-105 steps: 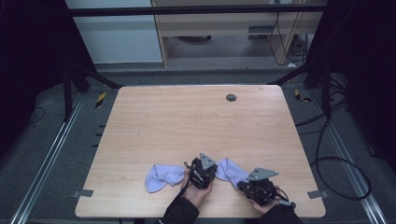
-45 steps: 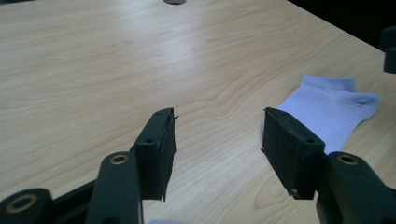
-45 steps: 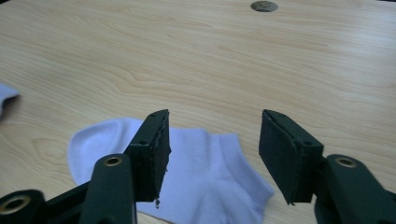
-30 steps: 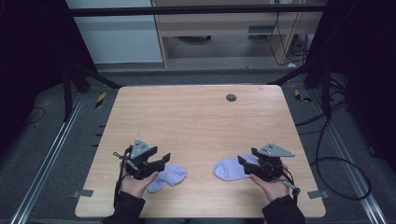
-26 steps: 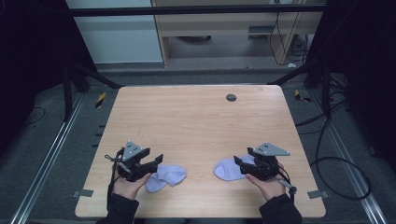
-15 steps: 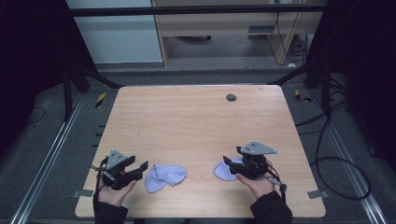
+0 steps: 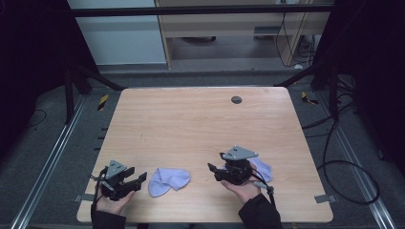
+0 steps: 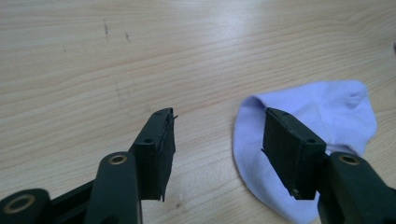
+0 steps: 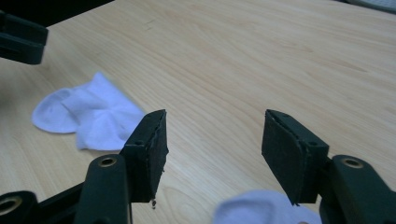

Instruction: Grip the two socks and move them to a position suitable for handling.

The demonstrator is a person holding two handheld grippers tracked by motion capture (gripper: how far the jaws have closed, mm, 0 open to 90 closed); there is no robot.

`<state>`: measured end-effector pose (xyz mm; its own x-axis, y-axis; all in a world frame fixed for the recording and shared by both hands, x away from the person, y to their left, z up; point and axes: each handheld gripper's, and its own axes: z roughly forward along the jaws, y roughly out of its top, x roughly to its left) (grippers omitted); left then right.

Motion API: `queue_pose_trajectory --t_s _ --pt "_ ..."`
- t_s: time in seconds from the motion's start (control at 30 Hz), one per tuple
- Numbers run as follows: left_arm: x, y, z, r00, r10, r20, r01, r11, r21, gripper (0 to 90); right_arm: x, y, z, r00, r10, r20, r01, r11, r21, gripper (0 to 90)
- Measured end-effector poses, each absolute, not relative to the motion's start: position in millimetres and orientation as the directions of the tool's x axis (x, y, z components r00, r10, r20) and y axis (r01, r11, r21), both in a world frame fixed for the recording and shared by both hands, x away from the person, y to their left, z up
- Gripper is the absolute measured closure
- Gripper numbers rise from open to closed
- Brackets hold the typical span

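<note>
Lavender cotton sock [image 7: 168,180] is lying at 3 o'clock off our left gripper [image 7: 135,181]; both grippers' jaws spread, just closing slightly, pinching nothing; right gripper [image 7: 213,170] farther.

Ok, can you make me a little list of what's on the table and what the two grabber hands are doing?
table: wooden, small dark round disc near far edge
left sock: pale lilac, crumpled
right sock: pale lilac, partly under right gripper
left gripper: open, jaws just closing a little, nothing between, beside left sock
right gripper: open, jaws just closing a little, above right sock
</note>
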<state>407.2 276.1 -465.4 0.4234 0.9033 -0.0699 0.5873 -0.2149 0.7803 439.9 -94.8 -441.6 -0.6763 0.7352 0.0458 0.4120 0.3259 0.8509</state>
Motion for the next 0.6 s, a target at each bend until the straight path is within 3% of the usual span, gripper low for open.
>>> queue_pose_trajectory --t_s 0.6 --pt "403.3 267.6 -476.9 0.472 0.881 -0.033 0.601 -0.294 0.744 48.4 436.2 -23.2 -462.2 -0.772 0.633 0.055 0.402 0.421 0.813 54.2"
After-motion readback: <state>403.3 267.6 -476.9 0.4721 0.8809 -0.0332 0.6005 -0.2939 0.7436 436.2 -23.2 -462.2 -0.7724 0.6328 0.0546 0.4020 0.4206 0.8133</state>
